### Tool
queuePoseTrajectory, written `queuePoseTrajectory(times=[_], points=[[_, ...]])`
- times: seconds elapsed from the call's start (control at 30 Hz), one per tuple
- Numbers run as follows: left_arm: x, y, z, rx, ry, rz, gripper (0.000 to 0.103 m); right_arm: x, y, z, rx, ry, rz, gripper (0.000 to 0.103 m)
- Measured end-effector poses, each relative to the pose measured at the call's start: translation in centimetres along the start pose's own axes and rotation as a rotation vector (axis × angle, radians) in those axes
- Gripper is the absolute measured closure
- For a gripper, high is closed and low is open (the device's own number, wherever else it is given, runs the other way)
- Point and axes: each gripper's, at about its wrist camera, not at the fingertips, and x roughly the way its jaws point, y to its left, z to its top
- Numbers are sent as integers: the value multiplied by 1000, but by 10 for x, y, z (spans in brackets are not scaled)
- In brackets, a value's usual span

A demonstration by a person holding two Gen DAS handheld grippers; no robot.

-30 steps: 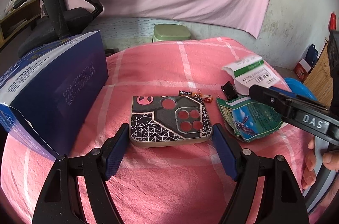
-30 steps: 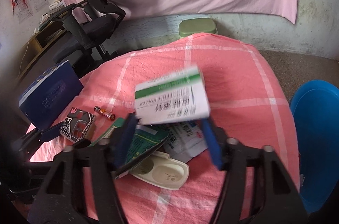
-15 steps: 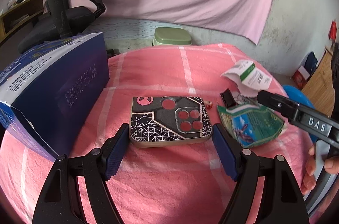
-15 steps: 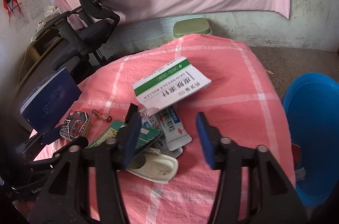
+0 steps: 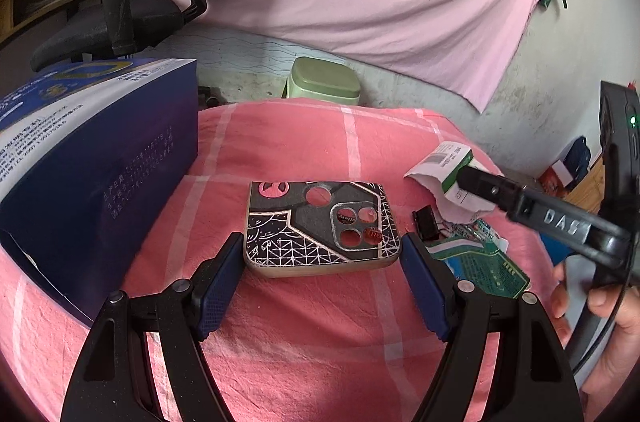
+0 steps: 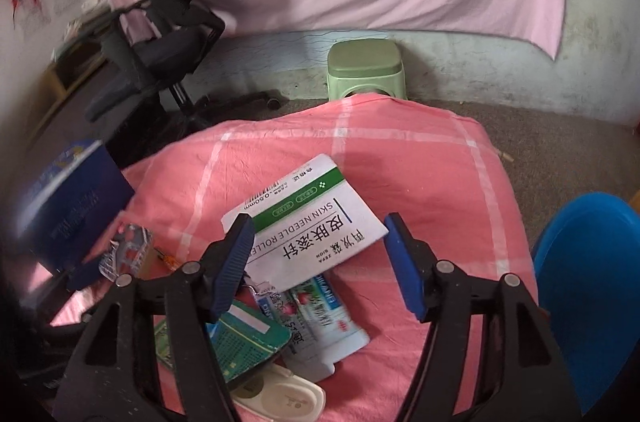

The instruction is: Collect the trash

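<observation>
Between the spread fingers of the left gripper (image 5: 322,264), a patterned phone case (image 5: 320,228) is lying on the pink-covered bench (image 5: 300,322), while the right gripper (image 6: 320,262), also spread wide, is hovering over a white-and-green carton (image 6: 308,218) lying flat.

- left gripper (image 5: 322,276) — black plastic arms, dark blue ribbed pads, silver screws at the joints
- right gripper (image 6: 320,258) — same build, "DAS" lettered along its finger at frame right
- right hand (image 5: 604,326): bare skin, lower right corner
</observation>
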Motion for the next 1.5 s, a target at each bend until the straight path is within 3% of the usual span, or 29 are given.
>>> queuePoseTrajectory(times=[0.3, 0.33, 0.43, 0.5, 0.57, 0.77, 0.87, 1.13, 1.37, 1.5], points=[[-3, 4, 2, -28, -15, -8, 31, 13, -7, -6, 74, 44, 39, 18], [-4, 4, 3, -27, -14, -6, 31, 13, -7, -6, 76, 38, 39, 22], [-4, 4, 3, -28, -15, -7, 31, 11, -5, -6, 75, 22, 51, 49], [-4, 4, 3, -35, -23, -14, 31, 10, -5, -7, 78, 11, 64, 54], [-6, 7, 4, -52, -35, -30, 31, 8, -6, -7, 92, -2, 94, 65], [-11, 9, 7, -70, -63, -53, 31, 1, -11, -9, 132, -41, 155, 81], [-17, 9, 9, -72, -102, -59, 31, -11, -10, -12, 144, -79, 168, 84], [-47, -7, 10, -2, -281, -42, 31, -69, 9, -27, 69, -276, 100, 84], [-92, -31, 8, 47, -486, -138, 31, -144, 23, -52, 39, -531, -28, 84], [-113, -48, 3, 80, -560, -177, 31, -185, 26, -68, 57, -672, -108, 84]])
